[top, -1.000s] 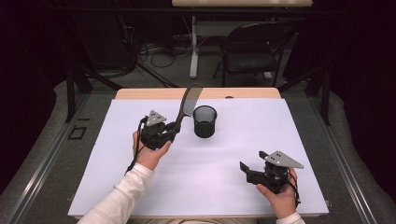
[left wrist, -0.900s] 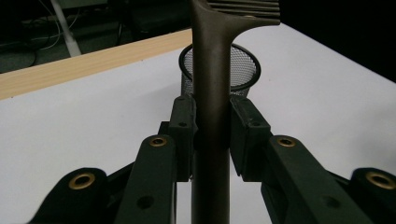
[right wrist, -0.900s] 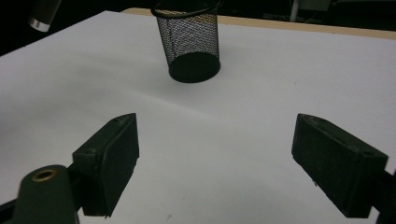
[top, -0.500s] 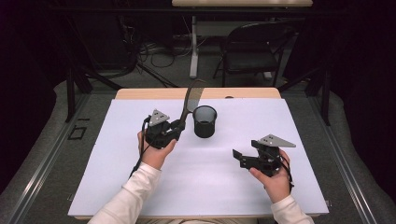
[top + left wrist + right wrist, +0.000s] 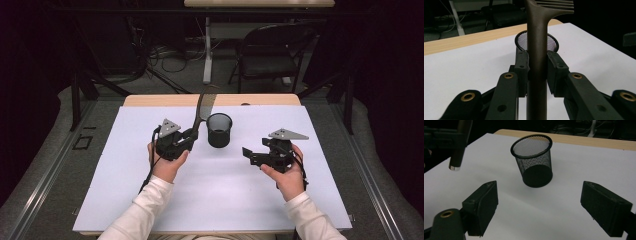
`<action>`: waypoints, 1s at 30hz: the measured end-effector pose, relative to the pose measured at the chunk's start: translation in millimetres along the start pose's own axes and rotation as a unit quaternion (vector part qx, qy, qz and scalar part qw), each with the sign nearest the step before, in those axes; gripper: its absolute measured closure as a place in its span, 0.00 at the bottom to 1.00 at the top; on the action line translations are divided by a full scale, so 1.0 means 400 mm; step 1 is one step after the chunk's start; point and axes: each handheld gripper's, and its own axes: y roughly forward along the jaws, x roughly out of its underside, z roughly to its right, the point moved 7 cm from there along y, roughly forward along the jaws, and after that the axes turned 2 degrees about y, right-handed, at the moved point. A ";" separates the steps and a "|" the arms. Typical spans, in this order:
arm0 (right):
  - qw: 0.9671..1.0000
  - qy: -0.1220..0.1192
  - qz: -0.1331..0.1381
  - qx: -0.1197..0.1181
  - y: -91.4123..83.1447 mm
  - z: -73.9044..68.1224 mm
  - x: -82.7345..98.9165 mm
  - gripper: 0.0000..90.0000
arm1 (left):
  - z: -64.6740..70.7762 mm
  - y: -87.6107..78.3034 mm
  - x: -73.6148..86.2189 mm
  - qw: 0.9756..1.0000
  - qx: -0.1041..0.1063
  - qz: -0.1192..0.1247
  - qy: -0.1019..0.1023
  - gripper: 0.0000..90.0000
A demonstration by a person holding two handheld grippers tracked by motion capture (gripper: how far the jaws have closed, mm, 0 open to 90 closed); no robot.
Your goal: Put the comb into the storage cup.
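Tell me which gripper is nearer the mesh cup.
Left. The left gripper, shut on the slotted spatula, sits just left of the mesh cup; the right gripper hangs open, farther off at its right.

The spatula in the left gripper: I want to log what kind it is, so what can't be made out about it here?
- Spatula head: cut off by the left gripper view's top edge.
- Its slots: too small and dark in the high view.
- Handle: cut off by the right gripper view's top edge.
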 end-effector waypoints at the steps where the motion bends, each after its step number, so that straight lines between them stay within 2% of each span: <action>1: 1.000 0.002 0.001 -0.003 0.002 -0.001 -0.006 0.16 | 0.001 0.002 0.002 1.000 -0.001 0.000 0.002 0.80; 3: 1.000 0.008 0.002 -0.012 0.005 -0.006 -0.024 0.16 | 0.002 0.004 0.005 1.000 -0.002 -0.001 0.005 0.80; 12: 0.999 0.020 -0.002 -0.029 0.015 -0.014 -0.089 0.16 | 0.001 0.009 0.013 1.000 -0.003 0.001 0.005 0.80; 16: 0.999 0.032 -0.016 -0.038 0.028 -0.016 -0.102 0.16 | 0.001 0.011 0.016 1.000 -0.005 0.003 0.003 0.80; 19: 0.999 0.031 -0.023 -0.037 0.038 -0.015 -0.109 0.16 | 0.000 0.011 0.016 1.000 -0.005 0.006 0.001 0.80; 25: 0.997 0.045 -0.028 -0.052 0.060 -0.016 -0.126 0.17 | -0.003 0.008 0.016 1.000 -0.007 0.007 0.001 0.80; 30: 0.998 0.033 -0.027 -0.050 0.080 -0.018 -0.137 0.20 | -0.004 0.006 0.016 1.000 -0.007 0.011 0.000 0.80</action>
